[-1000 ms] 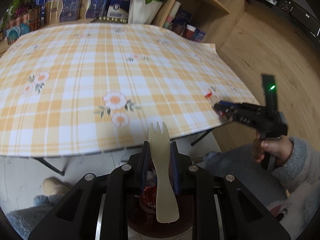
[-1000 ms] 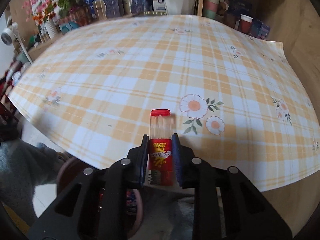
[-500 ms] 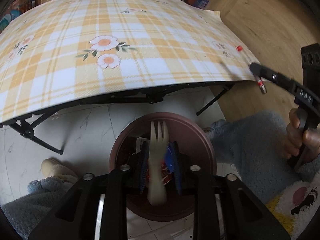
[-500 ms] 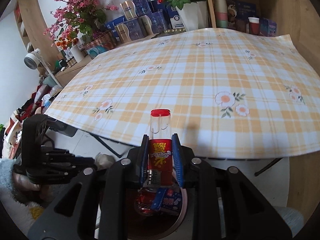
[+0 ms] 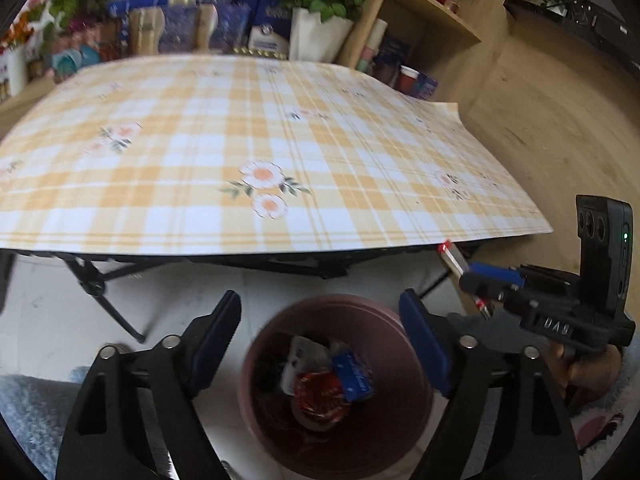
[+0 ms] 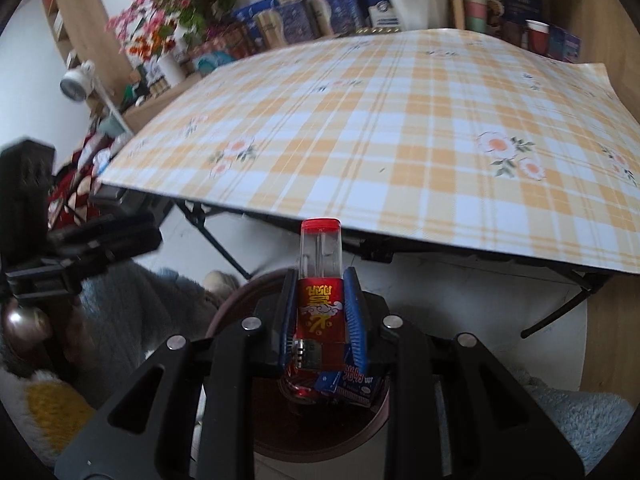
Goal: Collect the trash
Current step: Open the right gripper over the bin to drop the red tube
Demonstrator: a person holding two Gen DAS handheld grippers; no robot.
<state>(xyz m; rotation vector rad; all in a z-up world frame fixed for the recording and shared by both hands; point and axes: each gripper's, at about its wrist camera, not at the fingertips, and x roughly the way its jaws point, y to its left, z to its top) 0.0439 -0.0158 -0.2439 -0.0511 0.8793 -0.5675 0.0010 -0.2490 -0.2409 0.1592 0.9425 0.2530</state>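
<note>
While bin [image 5: 404, 432] gapes, right hand-held gripper [image 6: 322, 312] clamps lighter [image 6: 320, 276].

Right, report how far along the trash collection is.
Done: wrappers already lie in the brown bin on the floor, and the tablecloth shows no trash. The left gripper hangs open and empty above the bin. In hand: the right gripper is shut on a red-capped lighter, held over the bin. Left: release the lighter into it.
</note>
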